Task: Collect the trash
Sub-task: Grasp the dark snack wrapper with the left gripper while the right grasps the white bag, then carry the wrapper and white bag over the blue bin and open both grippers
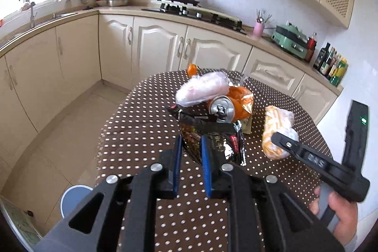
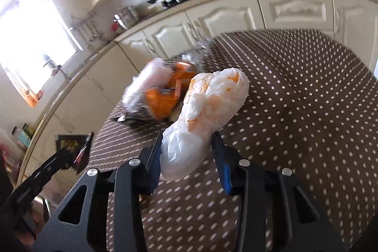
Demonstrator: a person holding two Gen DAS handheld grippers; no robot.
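Observation:
My left gripper (image 1: 191, 141) is shut on a dark foil snack wrapper (image 1: 222, 145), which hangs a little above the table. The right wrist view shows that left gripper (image 2: 63, 157) at the lower left with the dark wrapper (image 2: 73, 148). A crumpled white and orange plastic bag (image 2: 208, 105) lies on the table, and my right gripper (image 2: 187, 143) pinches its near end between both pads. From the left wrist view, the right gripper (image 1: 282, 139) lies across the white bag (image 1: 276, 124). A drink can (image 1: 222, 110), an orange packet (image 1: 243, 98) and a clear plastic bag (image 1: 203, 89) sit piled mid-table.
The round table (image 1: 146, 129) wears a brown cloth with white dots. A blue round stool or bin (image 1: 73, 200) stands on the floor at its left. Cream kitchen cabinets (image 1: 156, 44) and a counter with a stove run behind. A hand (image 1: 340, 211) holds the right gripper's handle.

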